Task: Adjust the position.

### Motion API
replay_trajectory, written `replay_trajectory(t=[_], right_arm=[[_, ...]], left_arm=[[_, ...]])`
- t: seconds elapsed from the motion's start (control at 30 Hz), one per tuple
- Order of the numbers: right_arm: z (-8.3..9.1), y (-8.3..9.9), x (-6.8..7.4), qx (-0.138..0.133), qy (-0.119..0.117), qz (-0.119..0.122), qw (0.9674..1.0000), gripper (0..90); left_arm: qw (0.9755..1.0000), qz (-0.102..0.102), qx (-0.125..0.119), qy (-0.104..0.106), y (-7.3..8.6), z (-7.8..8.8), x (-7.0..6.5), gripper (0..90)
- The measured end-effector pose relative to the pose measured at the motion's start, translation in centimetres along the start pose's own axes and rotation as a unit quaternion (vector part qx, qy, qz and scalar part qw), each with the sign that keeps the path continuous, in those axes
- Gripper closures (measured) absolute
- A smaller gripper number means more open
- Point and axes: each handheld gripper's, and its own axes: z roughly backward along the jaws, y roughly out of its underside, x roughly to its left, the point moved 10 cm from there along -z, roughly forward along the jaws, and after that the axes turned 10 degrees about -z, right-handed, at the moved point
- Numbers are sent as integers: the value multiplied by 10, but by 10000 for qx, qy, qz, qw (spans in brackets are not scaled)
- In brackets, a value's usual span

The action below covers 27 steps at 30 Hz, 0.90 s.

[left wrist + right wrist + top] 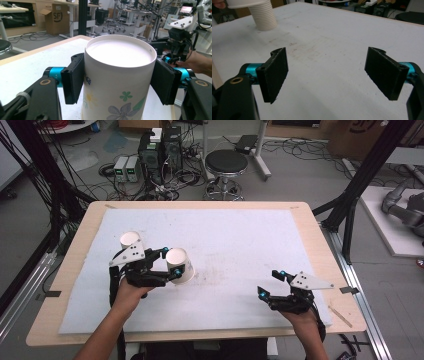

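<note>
Gripping an upturned paper cup between its pads, the left gripper holds it on the white mat, beside a second cup. The right gripper waits wide open, empty. Likely next: lift straight, keeping pressure gentle so the wall doesn't buckle.

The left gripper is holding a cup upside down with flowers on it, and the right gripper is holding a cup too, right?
Not quite. The right gripper holds nothing: the right gripper view shows its jaws wide apart over bare mat. The left gripper does clamp the flowered, upside-down cup.
</note>
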Motion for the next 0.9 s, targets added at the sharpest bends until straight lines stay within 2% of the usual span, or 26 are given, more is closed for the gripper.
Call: replay_trajectory(t=[0.17,0.23,0.3,0.43,0.9], right_arm=[[-5,-2,14,60,-312,77,9995,194],[-6,-3,16,68,-344,86,9993,194],[-9,-5,23,74,-502,106,9987,194],[-19,-9,38,174,-805,291,9962,194],[-41,-24,62,285,-1305,501,9898,195]], left_arm=[[9999,-10,20,129,5,-5,-8,331],[9998,-3,48,186,8,-7,-11,332],[9997,-18,72,235,9,-9,-14,332],[9995,-49,72,316,10,-13,-18,332],[9982,-63,126,577,12,-21,-28,333]])
